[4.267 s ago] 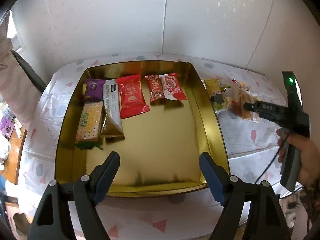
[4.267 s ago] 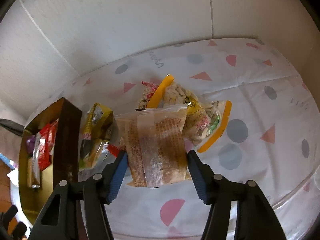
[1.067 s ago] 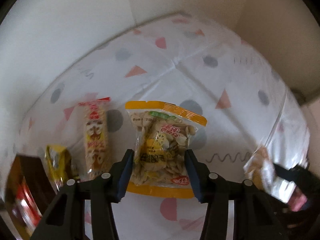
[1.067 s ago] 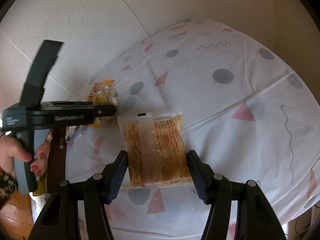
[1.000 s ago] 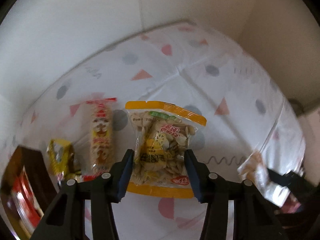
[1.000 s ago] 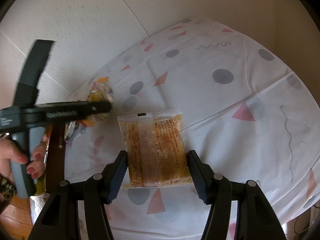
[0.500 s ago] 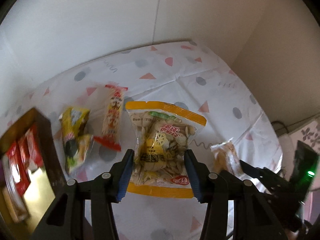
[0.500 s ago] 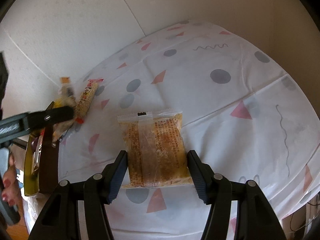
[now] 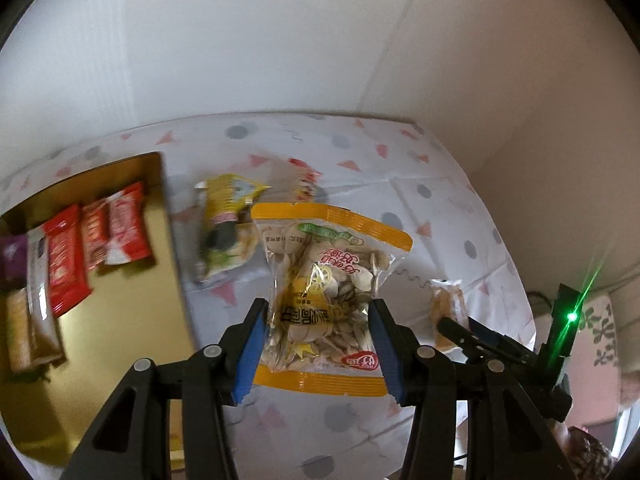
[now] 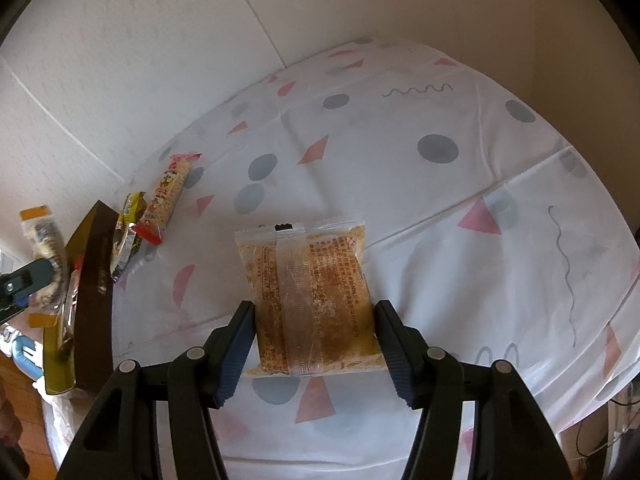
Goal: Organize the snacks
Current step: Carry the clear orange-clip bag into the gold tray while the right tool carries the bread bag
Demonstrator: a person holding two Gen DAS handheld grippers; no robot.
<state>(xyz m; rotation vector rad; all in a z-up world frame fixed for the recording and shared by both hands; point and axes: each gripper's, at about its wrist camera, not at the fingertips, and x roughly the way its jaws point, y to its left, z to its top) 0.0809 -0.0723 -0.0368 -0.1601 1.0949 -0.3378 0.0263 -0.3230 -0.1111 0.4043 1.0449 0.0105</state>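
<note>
Seeds in an orange-edged seed packet (image 9: 328,292) sit clamped between the blue pads of the left gripper (image 9: 320,346), held above the patterned tablecloth (image 9: 420,208) just right of the gold tray (image 9: 160,280), where red wrappers (image 9: 96,240) lie in a row. Right gripper (image 10: 314,350) grasps a clear crumb packet (image 10: 310,296) over the cloth. A yellow packet (image 10: 128,232) and a long red-ended bar (image 10: 168,196) lie on the cloth beside the tray's wall

Each black hand-held gripper (image 9: 318,340) has blue ribbed pads (image 9: 249,350) and silver screws.
</note>
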